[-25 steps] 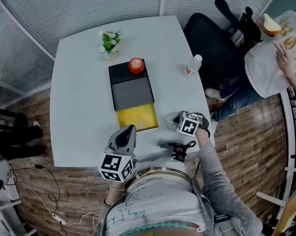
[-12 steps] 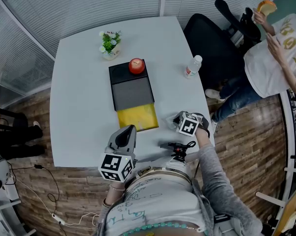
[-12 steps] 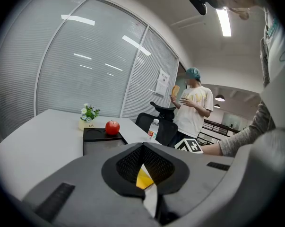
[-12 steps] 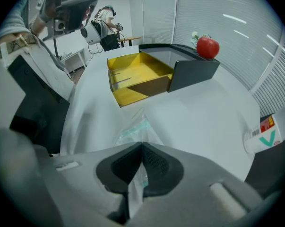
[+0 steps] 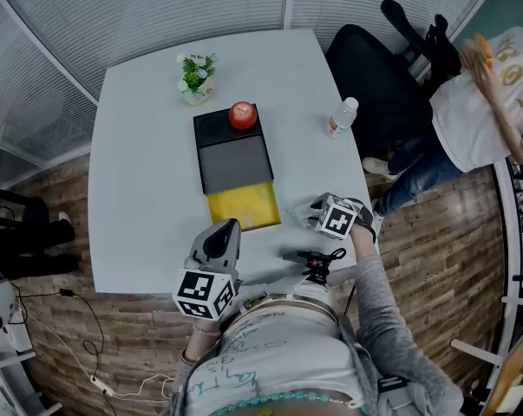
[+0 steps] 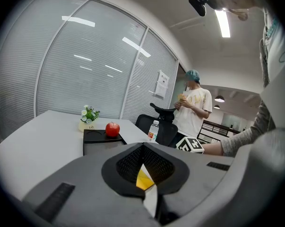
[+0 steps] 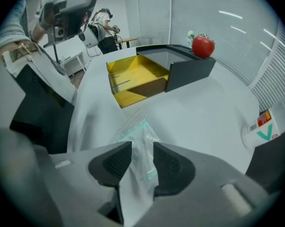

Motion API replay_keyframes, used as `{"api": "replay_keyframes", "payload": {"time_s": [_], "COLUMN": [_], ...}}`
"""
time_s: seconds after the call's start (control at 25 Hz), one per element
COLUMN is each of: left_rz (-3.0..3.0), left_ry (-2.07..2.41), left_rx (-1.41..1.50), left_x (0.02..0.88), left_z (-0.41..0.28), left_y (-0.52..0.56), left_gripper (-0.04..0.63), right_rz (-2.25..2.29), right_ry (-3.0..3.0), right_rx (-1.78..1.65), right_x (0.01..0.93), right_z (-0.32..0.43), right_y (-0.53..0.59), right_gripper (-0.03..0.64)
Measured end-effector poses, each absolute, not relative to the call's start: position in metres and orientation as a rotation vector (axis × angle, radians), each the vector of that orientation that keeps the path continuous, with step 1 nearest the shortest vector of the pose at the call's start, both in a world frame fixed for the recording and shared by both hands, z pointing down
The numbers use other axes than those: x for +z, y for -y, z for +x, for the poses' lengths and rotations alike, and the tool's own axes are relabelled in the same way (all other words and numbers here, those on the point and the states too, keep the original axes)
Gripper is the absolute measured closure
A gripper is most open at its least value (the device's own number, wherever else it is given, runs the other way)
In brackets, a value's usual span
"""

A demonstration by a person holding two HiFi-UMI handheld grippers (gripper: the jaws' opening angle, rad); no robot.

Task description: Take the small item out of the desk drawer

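A black desk organizer stands mid-table with its yellow drawer pulled out toward me; the drawer looks empty. A small clear packet lies on the white table to the drawer's right. My right gripper points at it, jaws opening. In the right gripper view the packet lies between the pads of this gripper, and neither pad presses on it. My left gripper hovers over the table's near edge, shut and empty.
A red apple sits on the organizer's top. A small potted plant stands behind it and a water bottle at the right edge. A black office chair and a standing person are beyond the table's right side.
My right gripper has shifted slightly to the right beside the packet. The person at the far right has lifted a hand holding food. The left gripper has not moved.
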State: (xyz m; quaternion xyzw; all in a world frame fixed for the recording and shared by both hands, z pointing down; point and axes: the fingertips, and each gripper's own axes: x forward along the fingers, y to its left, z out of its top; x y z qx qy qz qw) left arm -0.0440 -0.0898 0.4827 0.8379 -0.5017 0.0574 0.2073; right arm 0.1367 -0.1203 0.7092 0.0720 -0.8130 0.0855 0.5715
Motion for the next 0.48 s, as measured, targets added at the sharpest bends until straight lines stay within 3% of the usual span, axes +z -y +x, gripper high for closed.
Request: {"api": "replay_keyframes", "payload": {"time_s": [0.48], "left_rz": [2.351], "left_ry": [1.381], "left_rx": [0.162], "left_x": [0.481], "left_z": [-0.042], "left_y": [0.089], "left_gripper": [0.598], "right_rz": [0.241], "right_ry": [1.976], "right_rx": [0.21], "right_x": [0.675], "right_z": [0.138], "right_y": [0.125], "right_gripper": [0.405]}}
